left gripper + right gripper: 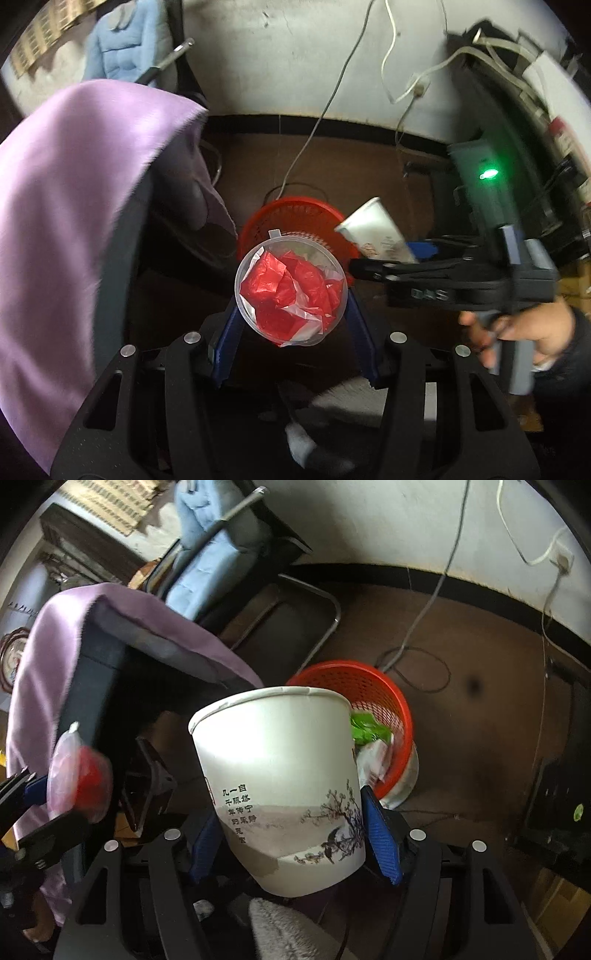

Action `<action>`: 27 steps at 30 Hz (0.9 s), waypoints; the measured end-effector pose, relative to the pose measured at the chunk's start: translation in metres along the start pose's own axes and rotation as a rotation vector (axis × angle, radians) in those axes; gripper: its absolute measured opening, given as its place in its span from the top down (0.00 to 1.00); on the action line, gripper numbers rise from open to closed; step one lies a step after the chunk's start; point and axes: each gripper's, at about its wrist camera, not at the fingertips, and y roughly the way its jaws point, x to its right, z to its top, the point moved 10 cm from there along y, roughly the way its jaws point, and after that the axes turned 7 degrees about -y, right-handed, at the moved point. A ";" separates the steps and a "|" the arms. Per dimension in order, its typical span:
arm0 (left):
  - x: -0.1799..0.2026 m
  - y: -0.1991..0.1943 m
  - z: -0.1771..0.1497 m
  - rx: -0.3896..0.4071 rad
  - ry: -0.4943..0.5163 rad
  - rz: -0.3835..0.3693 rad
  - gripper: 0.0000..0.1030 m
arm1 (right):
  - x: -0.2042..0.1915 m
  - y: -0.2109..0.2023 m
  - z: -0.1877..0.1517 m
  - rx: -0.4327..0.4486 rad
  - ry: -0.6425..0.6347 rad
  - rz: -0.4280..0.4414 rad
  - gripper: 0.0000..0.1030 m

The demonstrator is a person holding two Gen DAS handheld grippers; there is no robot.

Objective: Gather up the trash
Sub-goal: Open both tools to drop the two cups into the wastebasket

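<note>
Tongs (291, 295) grip clear round tub (291, 288), crinkled red film (291, 291).

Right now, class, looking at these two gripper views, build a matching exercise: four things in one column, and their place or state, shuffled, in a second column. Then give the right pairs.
Things
1. clear plastic cup
2. paper cup
3. red basket
4. purple cloth

Place or state
A. on the floor, holding green and white scraps
B. draped over furniture
C. gripped by the left gripper, stuffed with red plastic
D. gripped by the right gripper, printed with a branch and characters

Pairs: 1-C, 2-D, 3-A, 4-B
</note>
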 end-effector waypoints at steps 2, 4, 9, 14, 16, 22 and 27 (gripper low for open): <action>0.000 0.029 0.003 -0.051 -0.007 -0.006 0.48 | 0.011 0.011 -0.005 -0.019 0.015 -0.005 0.33; -0.002 0.052 0.007 -0.089 -0.027 -0.013 0.48 | 0.015 0.017 -0.008 -0.035 0.015 -0.022 0.33; -0.009 0.109 0.012 -0.201 -0.115 -0.044 0.48 | 0.033 0.039 -0.008 -0.073 0.018 -0.062 0.33; -0.015 0.132 0.015 -0.252 -0.147 -0.066 0.48 | 0.049 0.065 -0.007 -0.126 0.098 -0.021 0.33; -0.016 0.139 0.017 -0.259 -0.155 -0.077 0.47 | 0.051 0.071 -0.004 -0.133 0.129 0.005 0.33; -0.018 0.151 0.012 -0.303 -0.197 -0.104 0.47 | 0.051 0.094 0.004 -0.176 0.182 0.052 0.31; -0.026 0.149 0.015 -0.316 -0.284 -0.147 0.26 | 0.054 0.096 0.000 -0.203 0.274 0.096 0.22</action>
